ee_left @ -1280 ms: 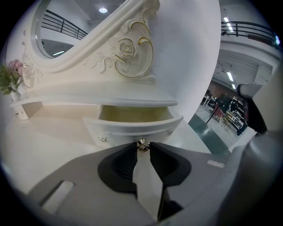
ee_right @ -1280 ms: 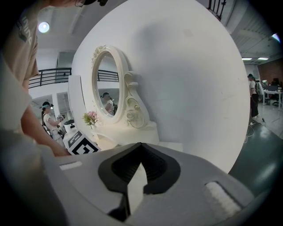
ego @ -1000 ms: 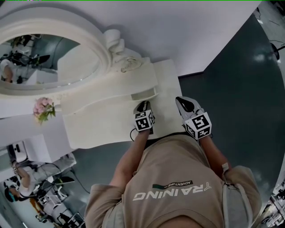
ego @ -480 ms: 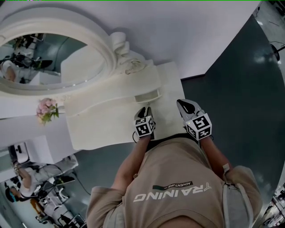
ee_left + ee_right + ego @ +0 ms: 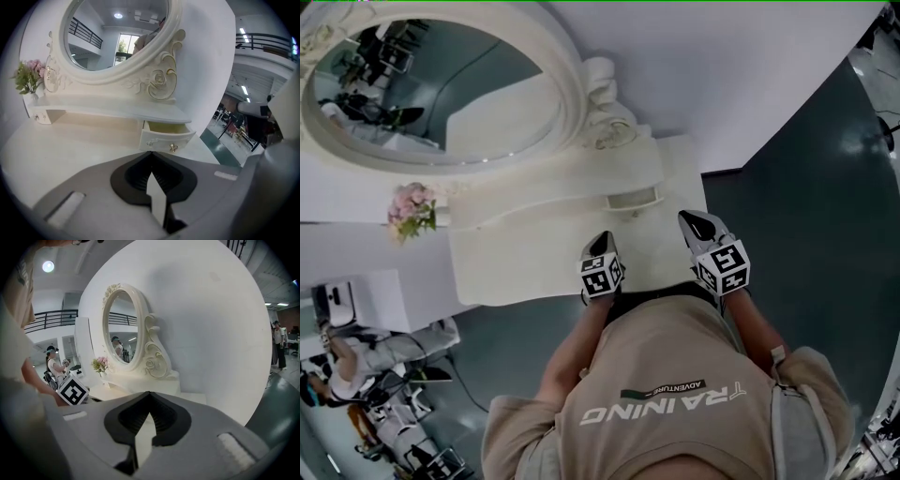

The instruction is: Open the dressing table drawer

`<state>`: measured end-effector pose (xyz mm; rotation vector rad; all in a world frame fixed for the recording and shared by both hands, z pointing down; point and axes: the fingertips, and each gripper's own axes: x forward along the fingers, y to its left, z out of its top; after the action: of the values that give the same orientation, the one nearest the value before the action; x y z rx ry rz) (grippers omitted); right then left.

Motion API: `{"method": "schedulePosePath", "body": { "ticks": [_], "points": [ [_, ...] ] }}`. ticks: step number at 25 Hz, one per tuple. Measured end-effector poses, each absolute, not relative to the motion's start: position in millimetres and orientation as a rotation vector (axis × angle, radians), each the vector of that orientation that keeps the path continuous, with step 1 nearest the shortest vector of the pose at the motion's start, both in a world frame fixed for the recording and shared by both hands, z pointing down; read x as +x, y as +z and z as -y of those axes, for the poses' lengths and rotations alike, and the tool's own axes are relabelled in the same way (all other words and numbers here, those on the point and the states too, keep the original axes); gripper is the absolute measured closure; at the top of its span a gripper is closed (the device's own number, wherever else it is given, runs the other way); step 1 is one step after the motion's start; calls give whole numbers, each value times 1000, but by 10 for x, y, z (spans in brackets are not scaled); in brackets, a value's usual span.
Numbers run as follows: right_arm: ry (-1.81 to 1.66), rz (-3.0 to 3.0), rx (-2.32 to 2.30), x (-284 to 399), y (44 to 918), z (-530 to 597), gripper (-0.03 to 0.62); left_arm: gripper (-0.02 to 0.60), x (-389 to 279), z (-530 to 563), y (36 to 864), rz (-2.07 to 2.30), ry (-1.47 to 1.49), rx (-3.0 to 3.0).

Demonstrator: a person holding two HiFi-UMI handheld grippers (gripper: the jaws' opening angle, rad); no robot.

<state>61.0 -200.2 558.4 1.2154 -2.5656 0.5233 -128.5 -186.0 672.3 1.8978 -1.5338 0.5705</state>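
Observation:
The white dressing table point(image 5: 516, 262) has a small drawer point(image 5: 635, 199) under its shelf, and the drawer stands pulled out. In the left gripper view the open drawer point(image 5: 166, 139) shows a pale yellow inside and a gold knob point(image 5: 173, 148). My left gripper point(image 5: 601, 243) is shut and empty, a short way in front of the drawer and apart from it; its jaw tips meet point(image 5: 151, 154). My right gripper point(image 5: 694, 223) hovers over the table's right end, shut on nothing point(image 5: 149, 394).
An oval mirror point(image 5: 441, 89) in a carved white frame rises behind the table. Pink flowers point(image 5: 412, 211) stand at the shelf's left end, above a second small drawer point(image 5: 42, 117). Dark floor point(image 5: 806, 187) lies to the right. A person point(image 5: 356, 361) stands at the far left.
My left gripper has drawn back from the drawer front toward me, leaving the drawer open. The right gripper has shifted slightly.

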Motion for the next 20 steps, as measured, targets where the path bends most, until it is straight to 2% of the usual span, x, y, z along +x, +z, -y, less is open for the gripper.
{"method": "schedulePosePath", "body": {
  "ticks": [9, 20],
  "points": [
    [411, 2591, 1169, 322, 5289, 2048, 591, 569, -1654, 1981, 5943, 1588, 386, 2026],
    [207, 2685, 1141, 132, 4531, 2154, 592, 566, -1574, 2237, 4704, 1638, 246, 2324]
  ]
}}
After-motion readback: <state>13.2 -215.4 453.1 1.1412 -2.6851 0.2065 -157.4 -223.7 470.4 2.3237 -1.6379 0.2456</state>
